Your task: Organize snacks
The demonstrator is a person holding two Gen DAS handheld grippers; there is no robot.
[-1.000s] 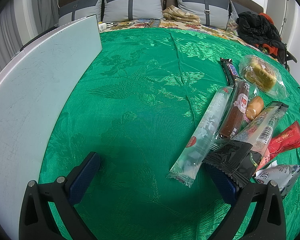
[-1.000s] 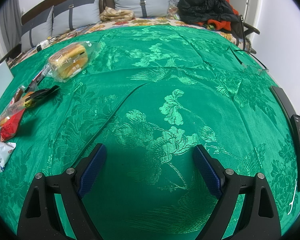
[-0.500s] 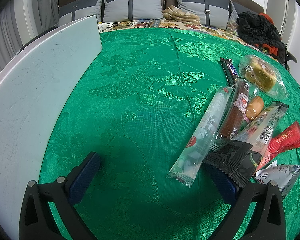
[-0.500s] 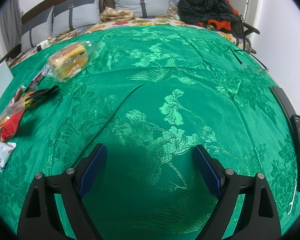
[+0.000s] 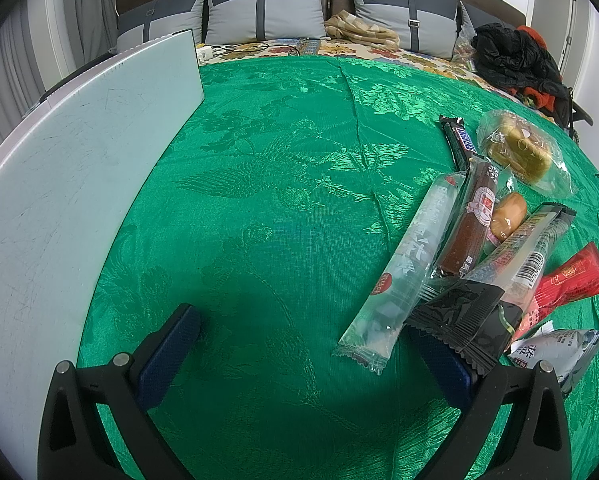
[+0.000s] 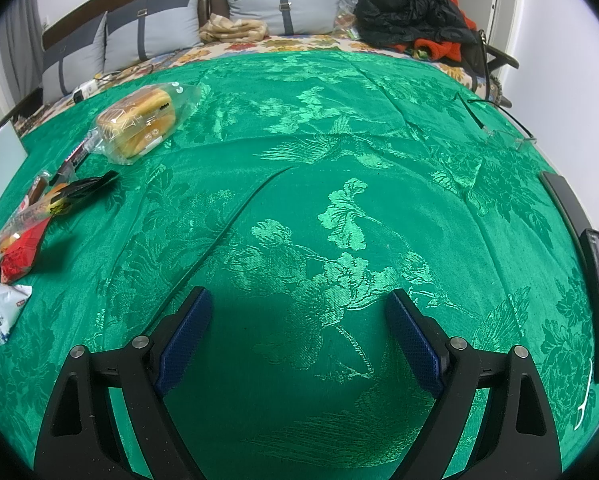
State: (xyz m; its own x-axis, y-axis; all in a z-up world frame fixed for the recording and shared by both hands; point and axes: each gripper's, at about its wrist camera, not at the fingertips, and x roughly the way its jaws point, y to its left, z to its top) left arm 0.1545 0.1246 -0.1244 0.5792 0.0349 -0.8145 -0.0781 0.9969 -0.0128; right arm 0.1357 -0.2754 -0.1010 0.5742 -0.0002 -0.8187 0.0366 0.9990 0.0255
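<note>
Over a green brocade cloth (image 5: 283, 184), left gripper (image 5: 311, 344) hovering with fingers spread wide and gripping nothing, snack packets (image 5: 451, 248) lying heaped just right of it, right gripper (image 6: 299, 332) likewise gaping, empty, over bare cloth, wrapped bread (image 6: 143, 120) sitting far left.

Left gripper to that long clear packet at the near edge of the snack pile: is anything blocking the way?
Nothing visible does. The left gripper is open over bare green cloth, and the clear packet lies just ahead to its right. The black wrapper overlaps the packet's right edge and partly hides the gripper's right finger.
</note>
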